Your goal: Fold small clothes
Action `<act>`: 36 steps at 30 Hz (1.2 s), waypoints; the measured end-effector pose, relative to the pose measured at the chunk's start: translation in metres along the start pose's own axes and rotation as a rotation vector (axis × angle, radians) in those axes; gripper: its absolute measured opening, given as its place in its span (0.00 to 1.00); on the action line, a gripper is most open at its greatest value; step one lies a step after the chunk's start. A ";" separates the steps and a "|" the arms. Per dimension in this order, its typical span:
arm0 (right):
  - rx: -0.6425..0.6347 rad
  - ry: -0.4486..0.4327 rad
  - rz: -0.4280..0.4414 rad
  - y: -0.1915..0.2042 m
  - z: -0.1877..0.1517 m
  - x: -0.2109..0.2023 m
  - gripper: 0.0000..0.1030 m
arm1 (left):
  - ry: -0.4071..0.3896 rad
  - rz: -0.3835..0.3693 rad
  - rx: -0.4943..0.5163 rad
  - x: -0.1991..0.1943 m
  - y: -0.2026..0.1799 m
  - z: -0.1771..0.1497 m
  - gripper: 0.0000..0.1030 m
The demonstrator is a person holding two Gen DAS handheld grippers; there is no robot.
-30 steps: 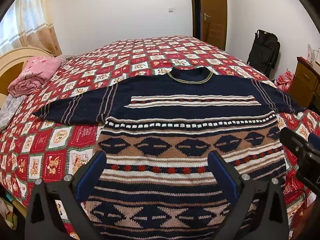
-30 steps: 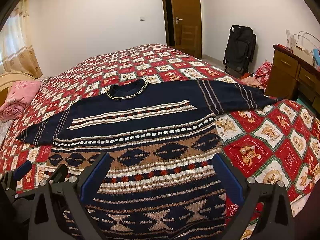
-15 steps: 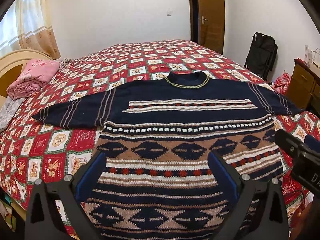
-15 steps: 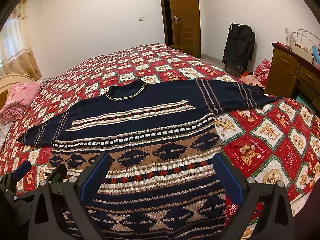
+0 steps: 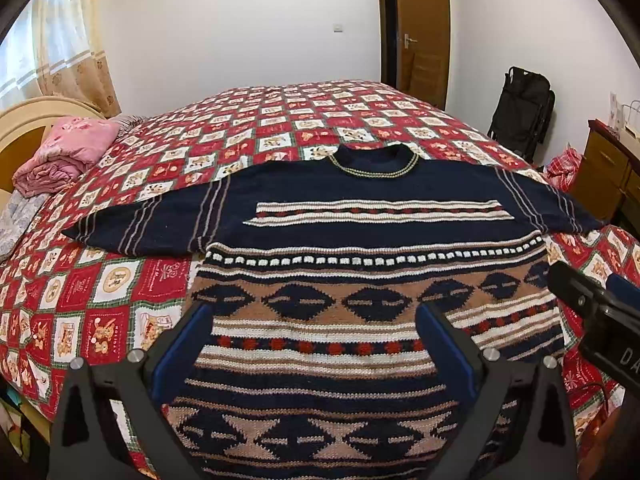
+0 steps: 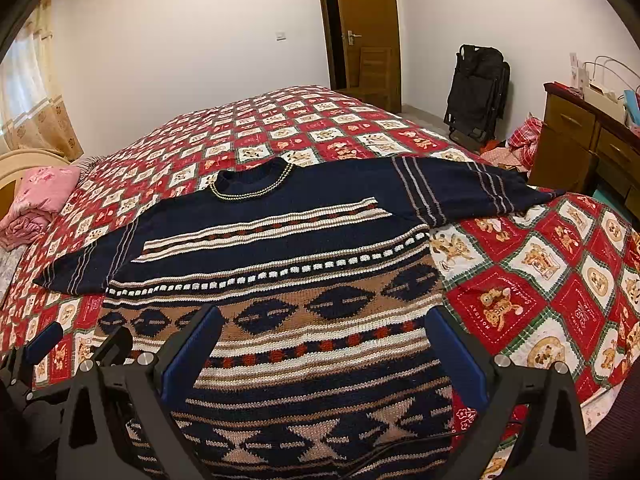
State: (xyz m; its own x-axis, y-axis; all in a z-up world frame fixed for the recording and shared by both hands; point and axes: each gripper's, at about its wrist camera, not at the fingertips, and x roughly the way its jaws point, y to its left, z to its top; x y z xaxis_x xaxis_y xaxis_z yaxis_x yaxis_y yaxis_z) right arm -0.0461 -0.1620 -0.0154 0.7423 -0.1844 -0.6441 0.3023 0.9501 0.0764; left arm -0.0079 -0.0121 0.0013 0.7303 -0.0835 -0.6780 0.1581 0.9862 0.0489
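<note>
A navy knitted sweater (image 5: pixel 360 208) with tan, white and red patterned bands lies flat on the bed, collar away from me and both sleeves spread sideways; the right wrist view shows the same sweater (image 6: pixel 280 248). My left gripper (image 5: pixel 312 320) hovers open above the lower patterned part, holding nothing. My right gripper (image 6: pixel 324 324) is likewise open over the sweater's lower half, nothing between its blue pads. The right gripper's body (image 5: pixel 600 312) shows at the right edge of the left wrist view, and the left gripper's body (image 6: pixel 60 352) at the lower left of the right wrist view.
The bed carries a red and white checked quilt (image 5: pixel 280 128). Folded pink bedding (image 5: pixel 68 152) sits by the headboard at left. A wooden dresser (image 6: pixel 588 144), a black folded stroller (image 6: pixel 476 88) and a wooden door (image 6: pixel 364 28) stand beyond the bed's right side.
Both views have shifted slightly back and up, so the sweater sits a little lower in frame. Both grippers stay open and the sweater has not moved.
</note>
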 end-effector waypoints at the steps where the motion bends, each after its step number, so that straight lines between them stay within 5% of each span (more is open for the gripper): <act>1: 0.001 0.000 0.000 0.000 0.000 0.000 0.99 | 0.000 0.001 0.001 0.000 0.000 0.000 1.00; 14: 0.020 0.018 0.007 -0.005 -0.001 0.006 0.99 | -0.003 -0.007 0.000 0.001 0.002 0.000 1.00; 20: 0.051 0.020 -0.030 -0.036 0.014 0.016 0.99 | -0.016 -0.014 0.021 0.005 0.000 0.004 1.00; 27: 0.116 0.041 -0.168 -0.133 0.066 0.047 0.99 | -0.028 -0.054 0.049 0.019 -0.006 0.017 1.00; 36: 0.392 0.110 -0.493 -0.346 0.142 0.127 0.99 | 0.038 -0.059 0.068 0.059 -0.017 0.027 1.00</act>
State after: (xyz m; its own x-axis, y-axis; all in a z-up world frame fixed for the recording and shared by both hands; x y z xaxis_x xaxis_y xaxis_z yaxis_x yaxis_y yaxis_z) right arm 0.0281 -0.5500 -0.0157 0.4011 -0.5295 -0.7475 0.8042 0.5942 0.0106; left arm 0.0504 -0.0382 -0.0194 0.6926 -0.1345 -0.7087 0.2460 0.9676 0.0568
